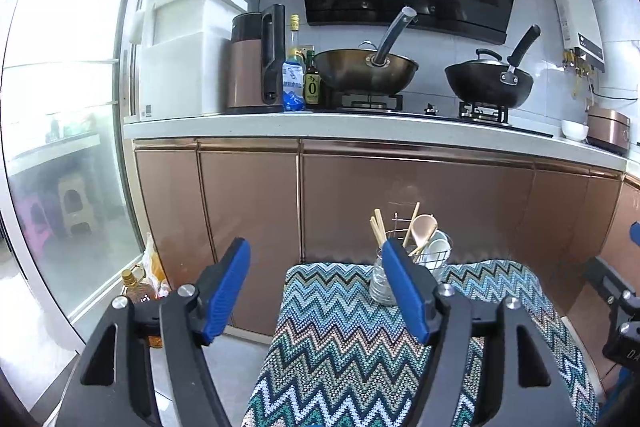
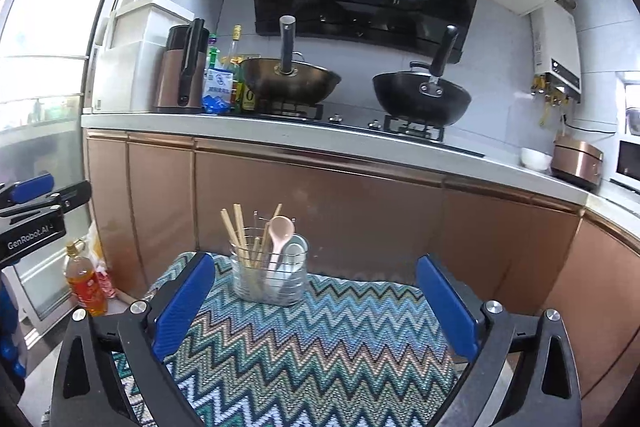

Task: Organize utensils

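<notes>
Utensils racked at far edge of cloth; both grippers empty, jaws spread.

Left gripper (image 1: pixel 316 283): wide apart, nothing between pads, off cloth's (image 2: pixel 304 339) left edge. Glass jar (image 2: pixel 247 277) holding chopsticks (image 2: pixel 236 231): judged fragile, slick, tippy; best taken low on the wall. Chopsticks light, stiff, thin; best pinched together near upper ends. Wire caddy (image 2: pixel 290 273), touching jar on its right, holding pink spoon (image 2: pixel 280 229) and white spoons (image 2: pixel 294 255): the white ones likely ceramic, smooth, chip-prone; best gripped on handle. Right gripper (image 2: pixel 316 301): fully spread, holding nothing, short of rack.
</notes>
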`<state>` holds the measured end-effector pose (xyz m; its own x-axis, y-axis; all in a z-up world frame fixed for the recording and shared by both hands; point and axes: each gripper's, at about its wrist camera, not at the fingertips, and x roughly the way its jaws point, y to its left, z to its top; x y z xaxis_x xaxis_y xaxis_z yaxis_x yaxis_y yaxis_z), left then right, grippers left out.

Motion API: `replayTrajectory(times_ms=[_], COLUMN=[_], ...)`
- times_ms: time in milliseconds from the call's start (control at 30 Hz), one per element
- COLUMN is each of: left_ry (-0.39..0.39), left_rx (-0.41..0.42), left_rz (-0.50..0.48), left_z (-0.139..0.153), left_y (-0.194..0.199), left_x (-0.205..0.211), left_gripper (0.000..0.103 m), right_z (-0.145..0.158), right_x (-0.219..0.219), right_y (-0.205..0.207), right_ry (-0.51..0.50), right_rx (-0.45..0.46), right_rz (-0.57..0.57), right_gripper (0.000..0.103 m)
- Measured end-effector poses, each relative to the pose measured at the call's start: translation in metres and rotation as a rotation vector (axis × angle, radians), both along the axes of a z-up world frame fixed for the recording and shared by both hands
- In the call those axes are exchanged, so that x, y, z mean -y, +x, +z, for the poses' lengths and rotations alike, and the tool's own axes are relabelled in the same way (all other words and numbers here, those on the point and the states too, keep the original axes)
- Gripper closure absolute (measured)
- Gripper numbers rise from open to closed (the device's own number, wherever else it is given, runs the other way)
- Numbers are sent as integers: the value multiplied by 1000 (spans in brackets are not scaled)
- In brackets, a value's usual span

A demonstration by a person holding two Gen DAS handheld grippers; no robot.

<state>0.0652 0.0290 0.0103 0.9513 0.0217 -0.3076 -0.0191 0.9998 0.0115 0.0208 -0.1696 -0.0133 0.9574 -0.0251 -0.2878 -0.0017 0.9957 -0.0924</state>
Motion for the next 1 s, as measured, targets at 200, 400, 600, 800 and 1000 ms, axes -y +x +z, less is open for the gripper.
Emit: replayTrajectory(times_ms=[200, 400, 600, 800, 1000], left_ry=[9, 24, 41, 45, 55], left_rx=[-18, -20, -13, 18, 25], left_rz=[12, 58, 92, 111, 109], left_z=[-9, -15, -19, -19, -20], left_y=[1, 3, 6, 3, 0], left_x=[0, -2, -4, -7, -6], left_gripper=[36, 34, 33, 33, 33], right_z=[-5, -13, -17, -21, -22], right_x=[8, 16, 25, 33, 42], right_y=[0, 4, 8, 11, 11], right_ry=[8, 21, 31, 36, 34], right_rx=[-5, -29, -37, -45, -35], right_rz=[-36, -57, -79, -99, -119], right_gripper=[0, 0, 0, 0, 0])
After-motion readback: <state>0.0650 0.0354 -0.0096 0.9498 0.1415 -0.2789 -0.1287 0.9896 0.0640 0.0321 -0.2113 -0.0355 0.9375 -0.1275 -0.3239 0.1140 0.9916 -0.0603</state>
